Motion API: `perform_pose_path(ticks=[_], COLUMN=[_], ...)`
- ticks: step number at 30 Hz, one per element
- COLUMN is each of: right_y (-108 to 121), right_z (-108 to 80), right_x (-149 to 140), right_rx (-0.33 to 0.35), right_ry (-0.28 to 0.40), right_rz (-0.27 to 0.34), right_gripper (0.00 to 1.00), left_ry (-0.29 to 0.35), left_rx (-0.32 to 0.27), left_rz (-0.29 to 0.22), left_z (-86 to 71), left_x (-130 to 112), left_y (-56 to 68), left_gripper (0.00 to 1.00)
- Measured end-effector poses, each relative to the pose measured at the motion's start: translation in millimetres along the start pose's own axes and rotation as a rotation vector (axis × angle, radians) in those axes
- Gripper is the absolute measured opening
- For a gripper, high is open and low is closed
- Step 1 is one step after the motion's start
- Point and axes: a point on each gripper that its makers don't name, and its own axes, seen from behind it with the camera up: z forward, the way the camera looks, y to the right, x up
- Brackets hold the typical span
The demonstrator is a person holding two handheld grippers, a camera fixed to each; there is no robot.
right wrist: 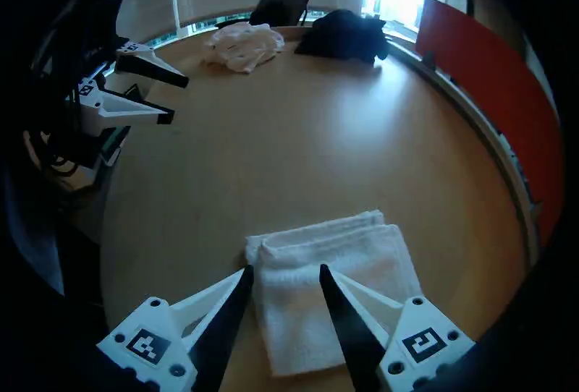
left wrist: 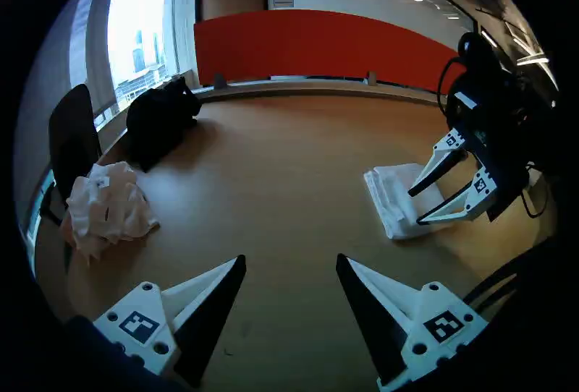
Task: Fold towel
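There is a big round wooden table (right wrist: 289, 146) in the room. A white towel (right wrist: 340, 283) lies flat on it, near one edge. The towel is folded into a neat thick square, with layers showing along one side.

The right claw (right wrist: 286, 269) is right over the towel. Its two black fingers are spread apart, with the towel's near corner showing between them. They are not pinching it. I cannot tell if the tips touch the cloth or sit just above it. In the left gripper view, this same claw (left wrist: 416, 207) points down at the side of the towel (left wrist: 391, 197), and its fingers are apart there too.

The left claw (left wrist: 289, 258) is well away from the towel, over a bare part of the table. Its fingers are wide apart and nothing is between them. In the right gripper view it (right wrist: 177, 99) is up in the air by the table's edge.

On the far side of the table sits a messy heap of white cloth (left wrist: 108, 204). Near the heap is a black bag (left wrist: 159, 121). A dark chair (left wrist: 72, 139) stands behind the heap, by a bright window (left wrist: 137, 30). A long red wall panel (left wrist: 318, 45) runs along another side of the table.
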Motion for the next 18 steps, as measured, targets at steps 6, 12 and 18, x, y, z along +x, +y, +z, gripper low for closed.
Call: perform_pose_path(ticks=[6, 12, 18], right_y=[1, 3, 6], right_z=[-11.3, -25.7, -40.3], right_x=[-13, -34, -56], right_rx=[-0.024, -0.054, -0.084], right_ry=[0.0, -0.011, -0.026], right_rz=[0.032, 0.069, 0.109], right_gripper=[0.7, 0.7, 0.7], left_ry=[0.002, 0.004, 0.003], left_rx=[0.001, 0.004, 0.007], left_rz=[0.004, 0.008, 0.011], left_z=[0.9, 0.4, -0.2], left_x=[0, 0, -1], left_y=[-0.7, -2.4, -4.3], left_gripper=[0.92, 0.93, 0.92])
